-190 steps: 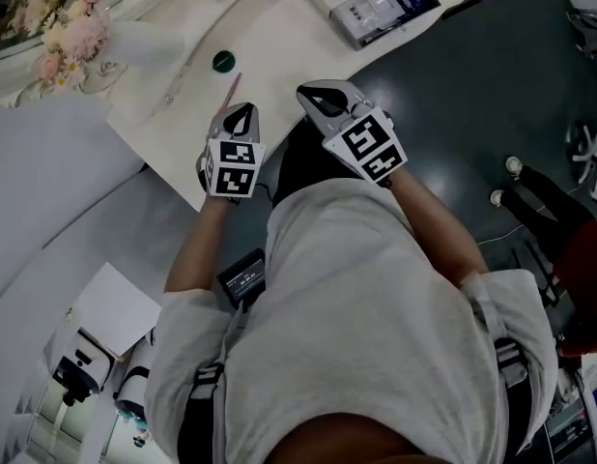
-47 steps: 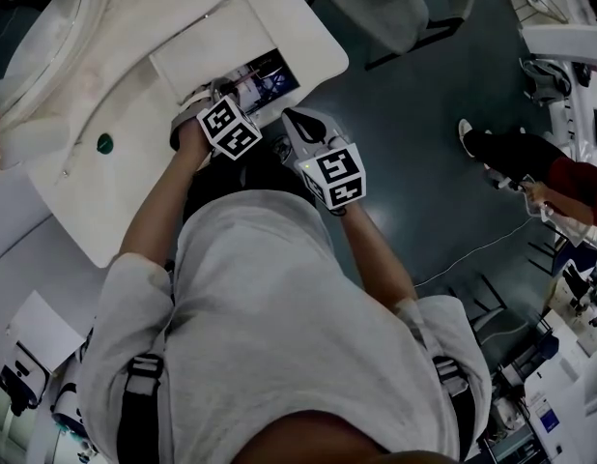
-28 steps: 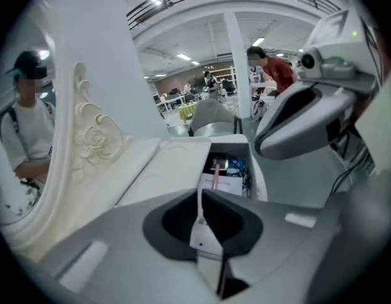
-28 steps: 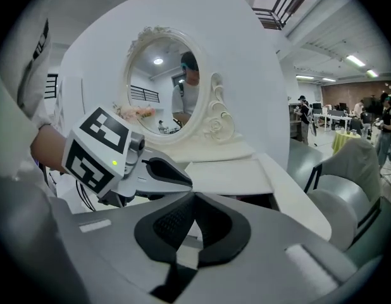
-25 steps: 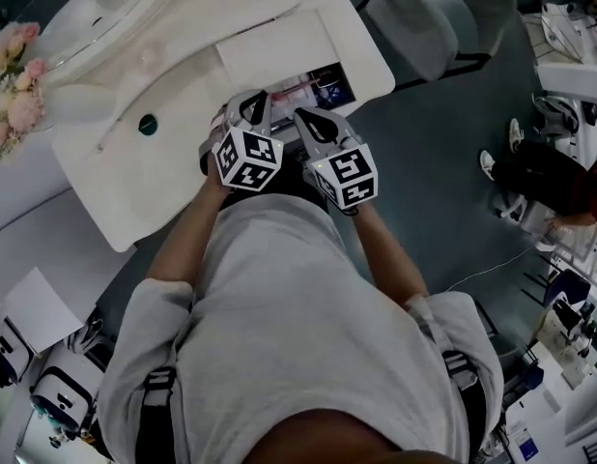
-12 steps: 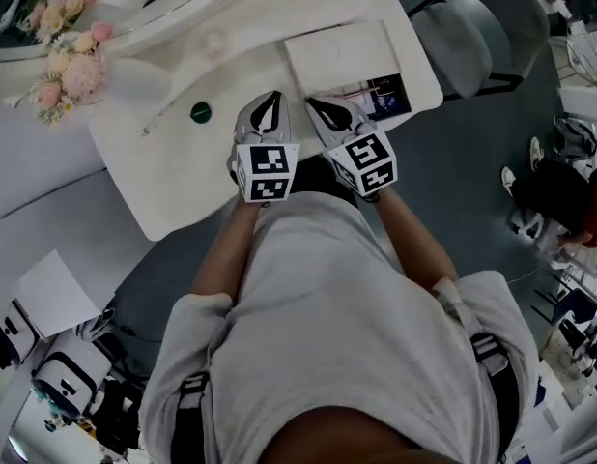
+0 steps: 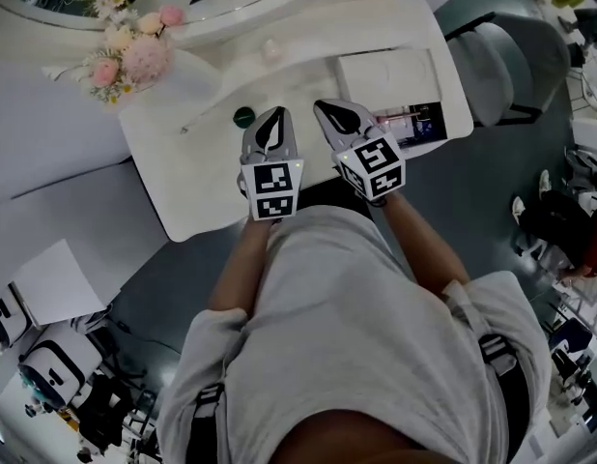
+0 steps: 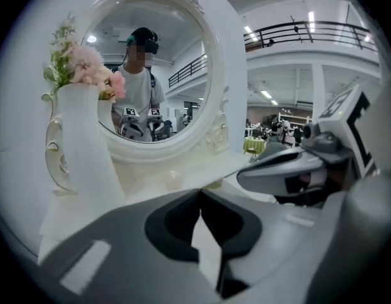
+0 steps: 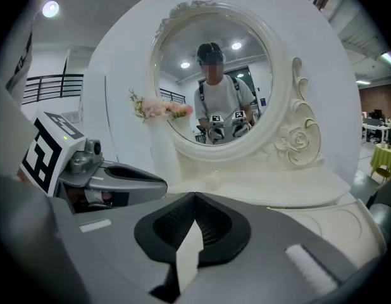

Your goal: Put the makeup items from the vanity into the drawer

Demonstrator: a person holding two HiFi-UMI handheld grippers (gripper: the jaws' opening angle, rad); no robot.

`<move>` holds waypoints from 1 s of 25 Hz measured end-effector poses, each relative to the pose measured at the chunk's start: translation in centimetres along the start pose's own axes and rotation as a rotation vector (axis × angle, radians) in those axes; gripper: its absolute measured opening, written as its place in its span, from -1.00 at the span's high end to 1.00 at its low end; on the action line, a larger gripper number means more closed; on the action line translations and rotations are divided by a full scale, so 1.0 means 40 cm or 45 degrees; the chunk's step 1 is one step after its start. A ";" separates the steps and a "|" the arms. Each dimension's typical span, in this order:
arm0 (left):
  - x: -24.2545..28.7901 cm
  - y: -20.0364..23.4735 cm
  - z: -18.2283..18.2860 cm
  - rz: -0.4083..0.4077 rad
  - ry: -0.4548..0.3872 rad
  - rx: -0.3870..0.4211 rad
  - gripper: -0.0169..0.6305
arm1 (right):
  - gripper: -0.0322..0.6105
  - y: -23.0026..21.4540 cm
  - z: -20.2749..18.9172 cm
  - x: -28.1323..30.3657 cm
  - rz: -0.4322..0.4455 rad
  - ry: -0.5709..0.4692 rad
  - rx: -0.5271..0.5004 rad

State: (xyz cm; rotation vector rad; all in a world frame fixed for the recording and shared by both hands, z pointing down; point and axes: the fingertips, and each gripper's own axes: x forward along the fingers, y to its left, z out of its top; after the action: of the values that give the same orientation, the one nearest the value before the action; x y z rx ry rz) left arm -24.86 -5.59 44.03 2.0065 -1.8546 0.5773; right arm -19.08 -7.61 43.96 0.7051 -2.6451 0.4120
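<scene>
While both jaws sit pressed together, empty: knock risk.
Left gripper [image 7: 275,114] and right gripper [image 7: 325,105] hover by green disc [image 7: 243,117]; a closed approach could shove it off the vanity [image 7: 187,196].

The person wears a pale grey short-sleeved T-shirt [image 7: 376,327], with dark harness straps [image 7: 498,356] and buckles over both shoulders. The left gripper [image 7: 275,114] and right gripper [image 7: 326,106] have smooth grey shells, with black ribbed pads [image 9: 211,223] lining the jaws. Each carries a white cube [image 7: 271,189] printed with black square markers.
</scene>
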 end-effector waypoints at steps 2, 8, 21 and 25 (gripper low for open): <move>-0.008 0.032 -0.005 0.013 -0.003 -0.010 0.94 | 0.90 0.012 0.009 0.028 0.005 0.001 -0.011; -0.013 0.126 -0.013 0.042 0.006 -0.034 0.94 | 0.90 0.026 0.034 0.109 -0.010 0.012 -0.017; 0.005 0.248 -0.053 0.053 0.066 -0.049 0.94 | 0.59 -0.021 0.072 0.270 -0.100 0.053 -0.068; 0.011 0.267 -0.061 0.046 0.081 -0.041 0.94 | 0.37 -0.042 0.057 0.316 -0.150 0.103 -0.090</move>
State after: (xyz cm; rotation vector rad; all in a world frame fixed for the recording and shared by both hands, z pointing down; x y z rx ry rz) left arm -35.61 -5.63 46.13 1.9157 -1.8538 0.6101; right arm -29.02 -15.08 47.56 0.7998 -2.5142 0.3064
